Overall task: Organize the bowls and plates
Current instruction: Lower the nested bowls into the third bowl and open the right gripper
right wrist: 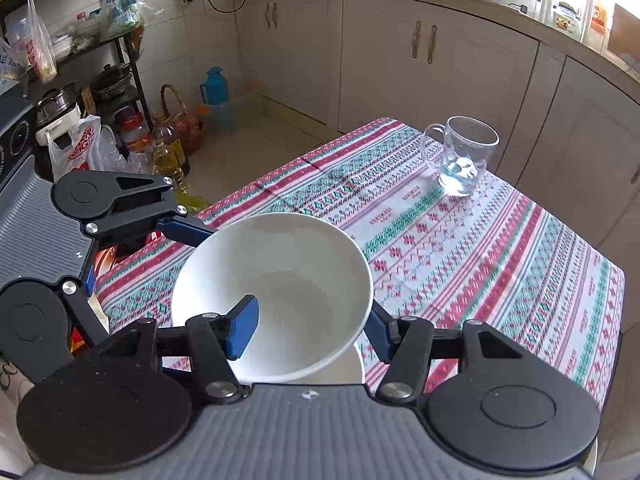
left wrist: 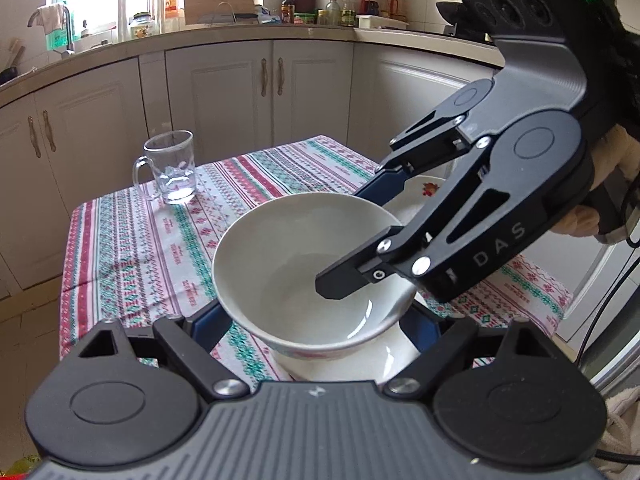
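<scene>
A white bowl (left wrist: 296, 264) (right wrist: 280, 280) hangs tilted over the patterned tablecloth (left wrist: 132, 240). My left gripper (left wrist: 314, 320) clamps the bowl's lower body from both sides with its blue pads. In the right wrist view one left finger (right wrist: 184, 230) presses the bowl's outer wall and the other is hidden. My right gripper (right wrist: 310, 332) (left wrist: 352, 236) is shut on the bowl's wall, one finger inside and one outside. A white dish (left wrist: 384, 360) (right wrist: 340, 372) lies right under the bowl. A plate with a red flower print (left wrist: 428, 190) shows behind the right gripper. I cannot tell whether the two are one dish.
A clear glass mug (left wrist: 172, 172) (right wrist: 464, 156) stands near the table's far corner. White cabinets (left wrist: 224, 88) run behind the table. Oil bottles (right wrist: 168, 156), bags and a rack with pots crowd the floor off the table's left side.
</scene>
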Motion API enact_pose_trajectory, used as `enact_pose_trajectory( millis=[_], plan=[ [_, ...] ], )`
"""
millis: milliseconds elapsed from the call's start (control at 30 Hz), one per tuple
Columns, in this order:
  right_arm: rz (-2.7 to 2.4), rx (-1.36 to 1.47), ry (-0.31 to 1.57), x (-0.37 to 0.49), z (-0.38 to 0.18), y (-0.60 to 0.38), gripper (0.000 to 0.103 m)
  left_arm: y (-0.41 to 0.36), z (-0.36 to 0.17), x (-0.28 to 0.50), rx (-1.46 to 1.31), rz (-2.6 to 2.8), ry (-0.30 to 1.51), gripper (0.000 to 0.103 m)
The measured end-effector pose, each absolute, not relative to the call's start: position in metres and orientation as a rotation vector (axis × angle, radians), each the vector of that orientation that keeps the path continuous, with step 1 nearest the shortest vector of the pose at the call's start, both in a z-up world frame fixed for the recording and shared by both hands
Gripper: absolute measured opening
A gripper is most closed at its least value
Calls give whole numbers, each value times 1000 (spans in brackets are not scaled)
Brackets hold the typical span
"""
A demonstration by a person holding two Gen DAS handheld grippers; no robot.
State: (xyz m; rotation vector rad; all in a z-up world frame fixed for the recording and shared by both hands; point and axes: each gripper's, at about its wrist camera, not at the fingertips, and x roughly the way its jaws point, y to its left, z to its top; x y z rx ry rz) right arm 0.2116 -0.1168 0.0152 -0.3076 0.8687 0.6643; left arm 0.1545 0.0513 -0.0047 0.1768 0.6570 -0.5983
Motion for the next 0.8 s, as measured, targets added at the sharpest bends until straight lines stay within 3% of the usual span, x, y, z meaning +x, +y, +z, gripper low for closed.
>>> enact_pose_trajectory(
  millis=[800],
  plan=[
    [639,-243,916,197,-15,-135,65,41,-21,151,167,-631,722,90]
  ],
)
